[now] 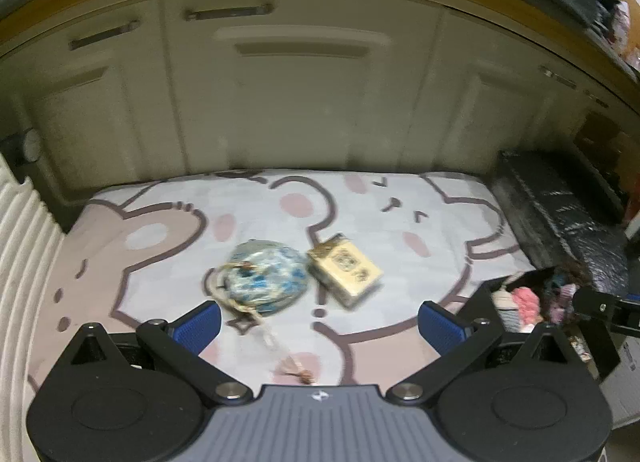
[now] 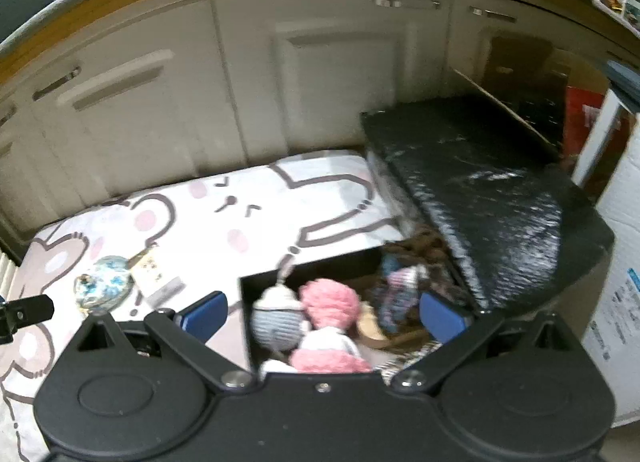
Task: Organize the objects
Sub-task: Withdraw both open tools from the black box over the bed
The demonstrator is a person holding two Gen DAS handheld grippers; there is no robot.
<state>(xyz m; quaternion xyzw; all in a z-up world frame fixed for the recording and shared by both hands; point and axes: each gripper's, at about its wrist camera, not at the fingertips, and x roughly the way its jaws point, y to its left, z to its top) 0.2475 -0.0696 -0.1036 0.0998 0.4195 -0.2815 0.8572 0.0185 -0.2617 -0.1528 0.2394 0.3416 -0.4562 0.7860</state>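
1. Your left gripper [image 1: 319, 320] stood wide open with nothing between its blue pads [image 1: 199, 325], hovering over the cartoon-bear mat [image 1: 160, 230].
2. Straight ahead of those open fingers lay the blue-and-white round pouch [image 1: 266, 277], its cord and tassel [image 1: 297, 370] trailing back toward the gripper body. Just to its right, touching or nearly so, sat the small gold box [image 1: 346, 269], tilted. Both were blurred in that view.
3. Your right gripper [image 2: 323, 314] was also spread wide and held nothing. It hung above the open black box [image 2: 312, 268] rather than the mat.
4. Only the right wrist view looked down into that box: a pink-haired doll [image 2: 330, 302] lay between the fingers, with a grey striped knitted toy [image 2: 278, 322] to its left and more mixed items, too jumbled to name, toward the right pad [image 2: 440, 318].
5. The left wrist view caught just a corner of the same box, far to the right of its fingers, with the pink of the doll barely showing.
6. The right view showed the pouch and gold box small, far off to the left of its fingers.
7. The black shiny lid [image 2: 492, 198] rose ahead and to the right of your right gripper; the left view showed it as a dark strip along the mat's far right edge.
8. Cream cabinet doors [image 1: 304, 102] closed off the background ahead of both tools.
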